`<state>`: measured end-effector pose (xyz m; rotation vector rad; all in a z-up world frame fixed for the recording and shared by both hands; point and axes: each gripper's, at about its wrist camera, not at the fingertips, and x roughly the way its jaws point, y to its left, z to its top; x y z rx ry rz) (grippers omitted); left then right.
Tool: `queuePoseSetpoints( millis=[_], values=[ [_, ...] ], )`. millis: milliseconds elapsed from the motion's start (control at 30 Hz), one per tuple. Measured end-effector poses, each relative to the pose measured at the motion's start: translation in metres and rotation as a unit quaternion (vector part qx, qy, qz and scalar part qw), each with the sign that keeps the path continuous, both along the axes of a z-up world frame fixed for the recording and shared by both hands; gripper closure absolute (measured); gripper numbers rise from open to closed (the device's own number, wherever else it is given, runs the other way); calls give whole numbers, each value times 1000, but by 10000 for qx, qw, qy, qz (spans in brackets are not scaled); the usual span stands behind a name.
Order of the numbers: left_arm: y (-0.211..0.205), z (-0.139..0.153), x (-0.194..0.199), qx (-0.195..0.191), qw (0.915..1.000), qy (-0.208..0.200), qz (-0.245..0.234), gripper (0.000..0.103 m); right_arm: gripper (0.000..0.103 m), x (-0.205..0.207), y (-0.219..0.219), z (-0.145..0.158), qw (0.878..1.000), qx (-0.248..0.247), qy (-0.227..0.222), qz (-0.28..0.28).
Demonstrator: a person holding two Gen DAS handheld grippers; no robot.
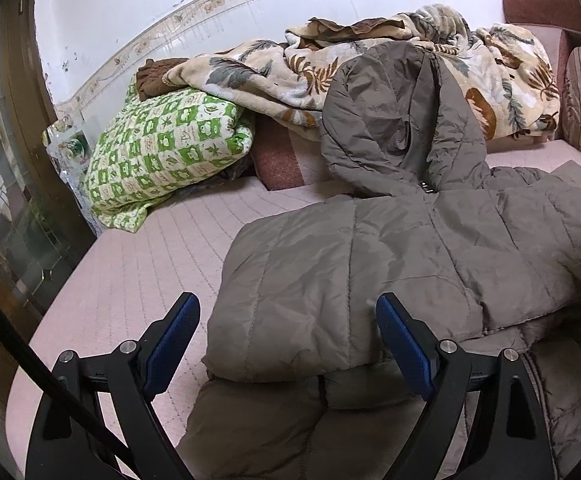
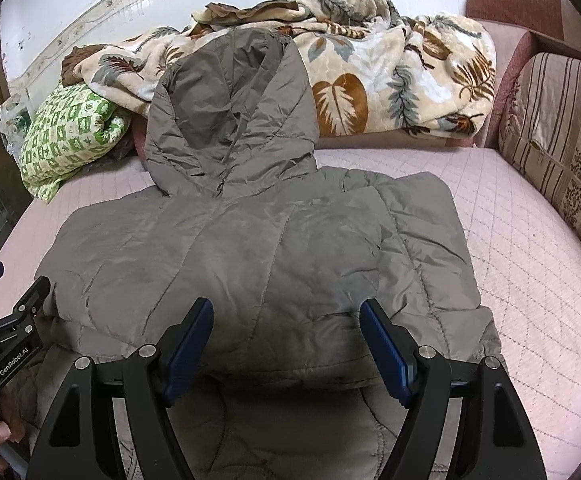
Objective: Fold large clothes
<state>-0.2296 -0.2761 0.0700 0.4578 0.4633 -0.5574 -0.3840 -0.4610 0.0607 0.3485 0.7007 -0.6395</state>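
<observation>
The bed [image 2: 530, 240] carries the padded jacket [image 2: 250, 248] across its middle, near the front edge; the hood [image 2: 230, 120] lies flat toward the back edge, against the leaf-print blanket [image 2: 390, 80]. Both sides appear folded inward over the body, though the lower portion is poorly seen; a bottom-up fold likely remains. Left gripper [image 1: 288, 344] and right gripper [image 2: 286, 344] hover open over the front fold, holding nothing.
</observation>
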Motion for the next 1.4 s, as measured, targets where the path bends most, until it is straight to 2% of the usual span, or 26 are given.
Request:
queuePoseSetpoints(
  millis=[200,467,1000,1167,1267,1400],
  values=[
    [2,0,2,-35,9999,129,-23,14,24,3,2,-3,10000,-43,73,35],
    [3,2,3,-85,9996,275,-48,14,24,13,1,-19,9988,-3,481,81],
    [16,20,-1,-207,9993,303,-61,14,23,-10,17,18,10000,-7,-25,91],
    [19,20,5,-224,9984,506,-130,14,23,-23,24,21,9997,172,-93,146],
    [17,19,13,-239,9969,711,-217,14,23,-25,28,20,9992,267,32,282],
    [15,22,21,-355,9939,967,-402,14,23,-22,20,30,9966,708,-50,408]
  ],
)
